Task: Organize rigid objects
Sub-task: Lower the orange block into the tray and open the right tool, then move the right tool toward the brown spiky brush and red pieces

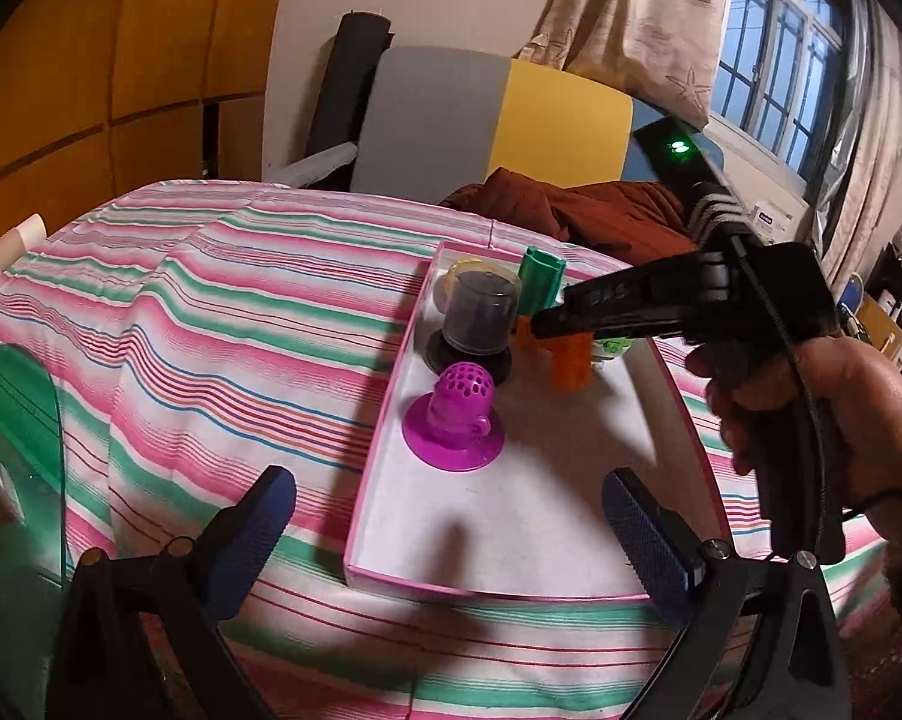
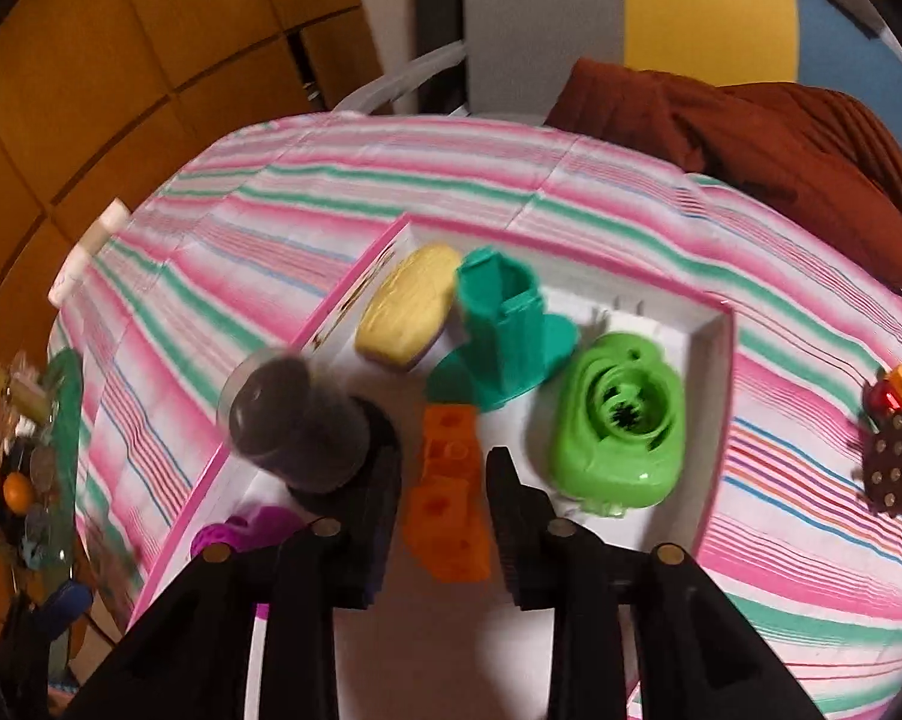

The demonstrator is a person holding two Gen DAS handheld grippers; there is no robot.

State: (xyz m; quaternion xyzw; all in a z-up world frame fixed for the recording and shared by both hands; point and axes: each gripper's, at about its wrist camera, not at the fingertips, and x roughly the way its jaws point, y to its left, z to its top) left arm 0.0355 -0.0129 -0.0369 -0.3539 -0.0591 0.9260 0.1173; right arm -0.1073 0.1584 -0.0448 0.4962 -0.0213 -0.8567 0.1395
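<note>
Right gripper [image 2: 445,516] straddles the orange block [image 2: 448,510] at centre frame, jaws slightly apart, inside the pink tray [image 2: 718,420]; left gripper [image 1: 451,528] gapes wide, empty

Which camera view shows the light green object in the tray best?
The right wrist view: the light green object lies fully visible in the tray. In the left wrist view only a sliver shows behind the right gripper.

Motion blur softened the dark lidded jar [image 2: 298,420] left of the right claw [image 2: 445,534]. That claw's fingers hid most of the purple strainer [image 2: 223,537], and covered part of the orange block [image 1: 571,360].
</note>
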